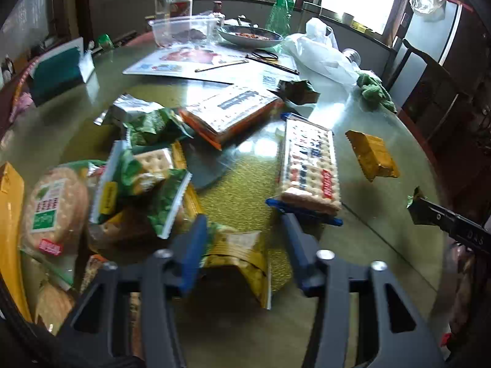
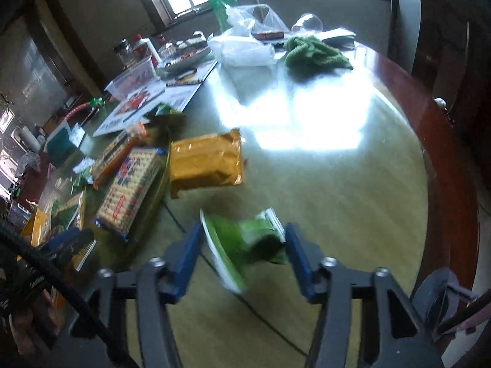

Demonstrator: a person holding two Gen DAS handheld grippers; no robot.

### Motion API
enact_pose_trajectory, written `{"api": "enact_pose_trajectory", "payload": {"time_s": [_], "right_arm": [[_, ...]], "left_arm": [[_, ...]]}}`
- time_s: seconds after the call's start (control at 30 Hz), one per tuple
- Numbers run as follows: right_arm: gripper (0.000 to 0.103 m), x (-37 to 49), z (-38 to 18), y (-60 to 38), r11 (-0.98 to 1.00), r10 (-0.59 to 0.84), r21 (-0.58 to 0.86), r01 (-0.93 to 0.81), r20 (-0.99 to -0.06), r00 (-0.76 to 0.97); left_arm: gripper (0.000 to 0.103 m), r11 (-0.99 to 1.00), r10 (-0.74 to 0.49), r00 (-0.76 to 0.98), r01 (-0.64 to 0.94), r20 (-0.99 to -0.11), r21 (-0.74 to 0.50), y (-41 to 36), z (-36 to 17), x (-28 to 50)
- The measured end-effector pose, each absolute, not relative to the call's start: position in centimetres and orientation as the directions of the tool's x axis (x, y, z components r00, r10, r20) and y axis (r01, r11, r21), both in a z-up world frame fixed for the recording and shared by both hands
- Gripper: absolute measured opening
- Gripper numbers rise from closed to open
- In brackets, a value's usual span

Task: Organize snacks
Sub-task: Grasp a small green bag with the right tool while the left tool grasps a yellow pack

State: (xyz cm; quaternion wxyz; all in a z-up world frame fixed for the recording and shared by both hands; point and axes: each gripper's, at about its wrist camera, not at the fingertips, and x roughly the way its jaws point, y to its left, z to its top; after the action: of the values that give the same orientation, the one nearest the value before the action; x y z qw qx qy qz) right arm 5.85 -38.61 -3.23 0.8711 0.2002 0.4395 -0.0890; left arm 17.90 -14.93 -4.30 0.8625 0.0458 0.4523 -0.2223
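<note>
My left gripper (image 1: 244,230) is open above the glass table (image 1: 383,220), with a yellow cracker packet (image 1: 242,251) lying between its blue fingers. A heap of snack packs, green cracker packets (image 1: 147,171) and a round biscuit pack (image 1: 52,208), lies to its left. A long clear cracker pack (image 1: 310,165) and an orange-edged packet (image 1: 230,113) lie ahead. My right gripper (image 2: 244,239) is shut on a green snack packet (image 2: 242,242), held above the table; it also shows in the left wrist view (image 1: 419,207). A gold packet (image 2: 205,162) lies ahead of it.
At the far side stand a clear plastic box (image 1: 181,29), a plate of food (image 1: 250,35), a green bottle (image 1: 280,6), jars, leaflets, a white plastic bag (image 1: 325,52) and a green cloth (image 2: 313,53). A teal box (image 1: 56,72) stands far left. The red table rim (image 2: 454,165) runs right.
</note>
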Motion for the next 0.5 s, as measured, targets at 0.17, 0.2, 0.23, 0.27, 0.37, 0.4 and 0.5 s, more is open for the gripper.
{"api": "enact_pose_trajectory", "payload": {"time_s": [0.17,0.2,0.23,0.27,0.37,0.4,0.5], "right_arm": [[0.042,5.9,-3.4,-37.2,0.918,0.022,0.257,0.302,-0.793,0.608],[0.042,5.6,-3.4,-36.7,0.921,0.031,0.262,0.289,-0.788,0.614],[0.042,5.6,-3.4,-36.3,0.923,0.038,0.264,0.279,-0.786,0.616],[0.042,5.5,-3.4,-35.8,0.927,0.050,0.266,0.264,-0.787,0.615],[0.041,4.3,-3.5,-33.6,0.939,0.090,0.274,0.209,-0.780,0.619],[0.041,3.7,-3.5,-32.6,0.943,0.105,0.276,0.185,-0.776,0.622],[0.038,1.9,-3.4,-30.3,0.947,0.143,0.290,0.136,-0.762,0.631]], "left_arm": [[0.035,0.877,-0.376,0.478,0.460,-0.794,-0.138,-14.6,-4.5,16.8],[0.034,0.871,-0.384,0.476,0.470,-0.791,-0.139,-14.5,-4.5,16.2],[0.034,0.863,-0.396,0.469,0.483,-0.790,-0.145,-14.3,-4.5,15.6],[0.034,0.857,-0.405,0.466,0.494,-0.787,-0.149,-14.0,-4.4,15.0],[0.034,0.842,-0.423,0.461,0.517,-0.780,-0.150,-12.8,-4.4,11.8],[0.032,0.830,-0.447,0.451,0.532,-0.773,-0.169,-12.2,-4.2,10.4],[0.031,0.815,-0.478,0.451,0.548,-0.754,-0.189,-10.4,-4.0,6.8]]}}
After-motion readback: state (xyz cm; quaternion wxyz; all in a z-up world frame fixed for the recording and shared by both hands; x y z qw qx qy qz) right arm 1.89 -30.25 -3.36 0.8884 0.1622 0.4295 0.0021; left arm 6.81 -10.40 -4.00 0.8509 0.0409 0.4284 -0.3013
